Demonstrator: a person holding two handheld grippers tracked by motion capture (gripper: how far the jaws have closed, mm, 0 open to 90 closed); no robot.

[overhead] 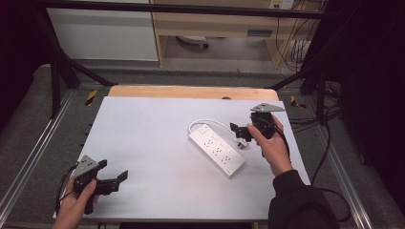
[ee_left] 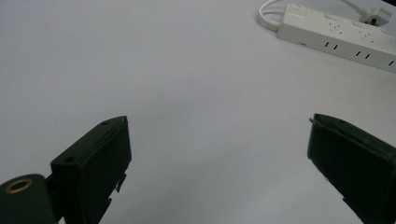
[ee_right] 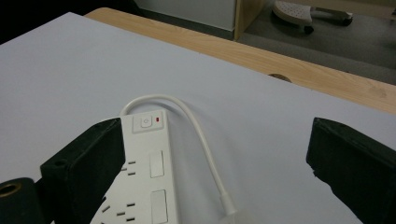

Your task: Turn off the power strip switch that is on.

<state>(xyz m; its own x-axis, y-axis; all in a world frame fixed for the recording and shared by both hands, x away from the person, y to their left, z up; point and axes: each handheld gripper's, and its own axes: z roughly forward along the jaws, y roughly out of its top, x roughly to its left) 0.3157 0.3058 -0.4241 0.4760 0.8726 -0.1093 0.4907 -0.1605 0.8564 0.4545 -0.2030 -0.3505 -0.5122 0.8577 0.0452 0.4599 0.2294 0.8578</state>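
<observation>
A white power strip [overhead: 217, 149] lies diagonally on the pale sheet covering the table [overhead: 143, 157], right of centre in the high view, its short white cord [overhead: 210, 123] looping out from the far end and curving back along the strip's right side to a white plug [overhead: 242, 143] that rests on the sheet just beside the strip. The right gripper [overhead: 241, 130] hovers over that plug, held by the person's right hand [overhead: 272, 143], with its jaws spread wide and nothing between them; in the right gripper view the strip's switch end, with a rocker button [ee_right: 146, 122] and a small red indicator, sits by the left jaw and the cord runs down between the two jaws. The left gripper [overhead: 117, 179] is well apart from the strip, near the table's front left corner, gripped by the left hand [overhead: 76, 202]; its jaws also stand wide apart over bare sheet, and in the left gripper view the power strip [ee_left: 336, 37] lies far off at the upper right.
</observation>
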